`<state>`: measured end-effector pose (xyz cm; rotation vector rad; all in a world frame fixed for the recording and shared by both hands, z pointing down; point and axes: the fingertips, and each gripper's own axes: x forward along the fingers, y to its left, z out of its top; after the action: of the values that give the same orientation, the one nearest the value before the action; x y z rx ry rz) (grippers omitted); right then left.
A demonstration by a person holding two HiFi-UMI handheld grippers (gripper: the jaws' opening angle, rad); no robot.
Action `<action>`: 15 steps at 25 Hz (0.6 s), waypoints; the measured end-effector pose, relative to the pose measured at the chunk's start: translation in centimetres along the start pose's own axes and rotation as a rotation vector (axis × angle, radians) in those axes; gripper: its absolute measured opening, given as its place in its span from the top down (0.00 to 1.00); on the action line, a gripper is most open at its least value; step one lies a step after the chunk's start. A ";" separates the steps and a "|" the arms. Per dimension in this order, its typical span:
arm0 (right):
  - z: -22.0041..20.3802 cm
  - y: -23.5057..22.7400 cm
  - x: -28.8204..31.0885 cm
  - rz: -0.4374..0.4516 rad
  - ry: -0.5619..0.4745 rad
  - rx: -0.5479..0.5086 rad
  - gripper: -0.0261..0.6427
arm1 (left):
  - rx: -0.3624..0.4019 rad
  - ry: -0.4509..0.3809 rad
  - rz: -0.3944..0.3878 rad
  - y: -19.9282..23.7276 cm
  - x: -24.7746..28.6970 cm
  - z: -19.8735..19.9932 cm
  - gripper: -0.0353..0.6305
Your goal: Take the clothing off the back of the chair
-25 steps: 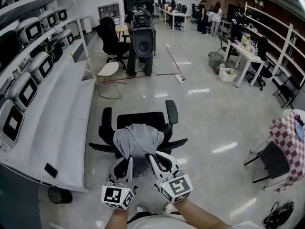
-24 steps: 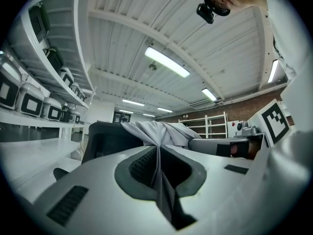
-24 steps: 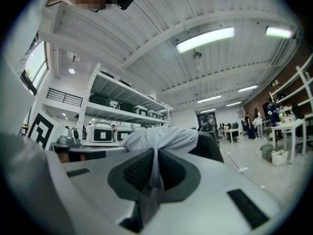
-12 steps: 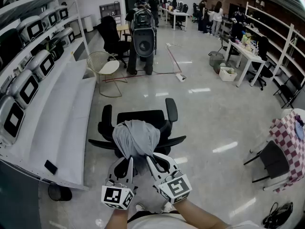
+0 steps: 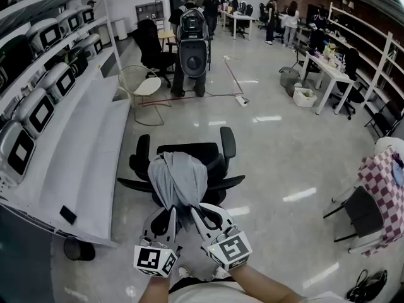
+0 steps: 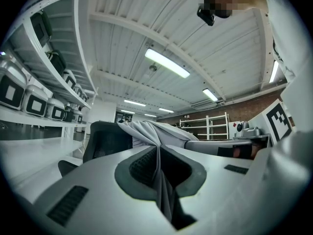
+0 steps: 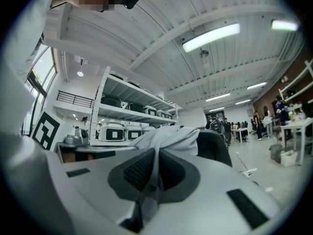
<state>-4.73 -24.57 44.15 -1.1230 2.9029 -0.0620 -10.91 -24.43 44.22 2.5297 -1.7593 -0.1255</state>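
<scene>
1. Head view first: the black office chair stands on the glossy floor with its back turned toward the person and an armrest out on each side
2. The grey garment is draped over the top of the chair's back. It is bunched up there and narrows on the near side into two gathered ends that run down to the grippers
3. Over to the left gripper: its jaws are pressed right together, with a fold of the grey cloth pinched between the black pads (its own view shows a thin pleat running through the pads and on up to the chair back)
4. The right gripper matches it, jaws clamped tight on another fold of the same garment. In the right gripper view the cloth rises from the pads to the heap on the chair, and a strip trails below them
5. The two grippers sit side by side just behind the chair back, tips angled in toward each other and close together. The person's forearms come in from the bottom edge
6. From both gripper views the garment sits on top of the dark backrest, in contact with it
7. Around the scene: long white shelving carrying rows of white devices runs down the left, and a round wire chair stands beyond the office chair
8. A red-and-white checked cloth hangs at the far right, well apart from the action, and people stand at desks in the distance
</scene>
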 end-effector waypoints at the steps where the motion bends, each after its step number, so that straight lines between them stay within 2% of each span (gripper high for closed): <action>1: 0.0 0.1 -0.2 0.005 0.001 -0.001 0.92 | 0.001 -0.002 0.002 -0.2 -0.1 0.0 0.91; 15: 1.1 1.3 -2.0 0.098 -0.030 -0.005 0.92 | -0.014 -0.070 0.043 -2.3 -1.8 1.7 0.92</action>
<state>-4.09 -22.27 43.05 -0.9713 2.9277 -0.0347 -9.60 -21.95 42.37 2.5054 -1.8304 -0.2260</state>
